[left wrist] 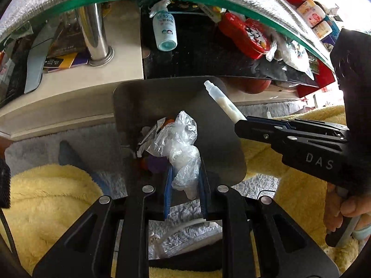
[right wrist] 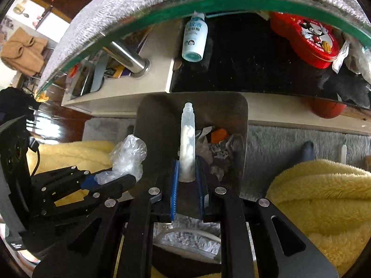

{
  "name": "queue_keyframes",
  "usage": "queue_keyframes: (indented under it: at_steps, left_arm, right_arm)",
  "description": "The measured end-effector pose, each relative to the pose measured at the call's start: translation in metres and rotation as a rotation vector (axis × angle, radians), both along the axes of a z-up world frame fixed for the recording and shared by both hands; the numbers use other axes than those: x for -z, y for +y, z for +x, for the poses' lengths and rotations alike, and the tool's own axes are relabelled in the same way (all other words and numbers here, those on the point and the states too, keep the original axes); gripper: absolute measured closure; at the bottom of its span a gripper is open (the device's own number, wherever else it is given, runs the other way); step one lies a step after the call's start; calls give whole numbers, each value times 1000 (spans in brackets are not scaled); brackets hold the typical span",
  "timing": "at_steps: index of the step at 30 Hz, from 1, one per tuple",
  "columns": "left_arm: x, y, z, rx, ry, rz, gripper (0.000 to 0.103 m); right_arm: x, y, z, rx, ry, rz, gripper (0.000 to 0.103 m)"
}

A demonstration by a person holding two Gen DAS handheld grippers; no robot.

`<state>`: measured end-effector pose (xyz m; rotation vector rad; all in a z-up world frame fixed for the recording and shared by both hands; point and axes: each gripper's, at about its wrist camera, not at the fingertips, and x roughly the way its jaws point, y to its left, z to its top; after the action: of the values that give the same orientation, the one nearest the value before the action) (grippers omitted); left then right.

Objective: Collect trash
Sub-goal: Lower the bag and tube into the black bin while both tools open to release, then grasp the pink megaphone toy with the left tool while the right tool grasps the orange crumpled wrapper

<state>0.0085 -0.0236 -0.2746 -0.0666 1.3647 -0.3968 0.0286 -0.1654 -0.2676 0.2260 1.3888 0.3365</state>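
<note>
- On my left, my left gripper point(left wrist: 184, 180) has its fingers clamped on a crumpled clear plastic bag point(left wrist: 179, 148). The grip sits low on the bag, so most of the crinkled bulk stands free ahead of the blue pads and can fall clear when I let go.
- I hold that bag over the mouth of the metal trash bin point(left wrist: 143, 102), which stands on the grey rug point(left wrist: 97, 139) just in front of the desk point(left wrist: 69, 88). I judge this the drop step: both pieces are already above the opening.
- Down in the bin lie earlier scraps, torn paper and an orange piece point(right wrist: 220, 134), so this is plainly where the trash goes.
- In the middle of the right wrist view, my right gripper point(right wrist: 187, 180) has its fingers pinched on the base of a small clear bottle point(right wrist: 187, 143) with white stuff inside, open neck pointing away from me. Held by the bottom, it should slide neck-first into the bin.
- In the left wrist view that bottle reaches across the bin's right rim, so I would bring it further inward before releasing, or it may strike the edge and tip onto the rug.
- Far right, a yellow fleece blanket point(right wrist: 324, 197) lies near the bin; a light bag could drift onto it.
</note>
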Motion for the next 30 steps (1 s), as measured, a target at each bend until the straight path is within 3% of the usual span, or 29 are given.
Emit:
queue_keyframes:
  at_steps: [4, 6, 8, 10, 12, 15, 18, 30]
  left_arm:
    - [2, 2, 3, -11, 12, 5, 80]
    - [3, 4, 4, -15, 13, 9, 69]
    - [0, 6, 5, -24, 5, 14, 59]
    - [-3, 8, 7, -33, -5, 19, 50]
    - [-8, 13, 10, -48, -20, 24, 34]
    - [-19, 20, 16, -68, -53, 33, 20]
    - [-33, 26, 23, -81, -87, 33, 9]
    - [-99, 26, 72, -89, -236, 26, 8]
  right_arm:
    - [-1, 1, 3, 8, -15, -23, 85]
    - [-4, 0, 5, 13, -31, -38, 84]
    - [-7, -2, 6, 21, -48, -48, 74]
    - [-12, -6, 8, 40, -76, -59, 44]
    - [-20, -12, 9, 58, -109, -68, 39]
    - [-34, -21, 14, 89, -166, -93, 24]
    - [-51, -31, 22, 113, -215, -92, 16]
    - [-114, -65, 74, 181, -367, -126, 12]
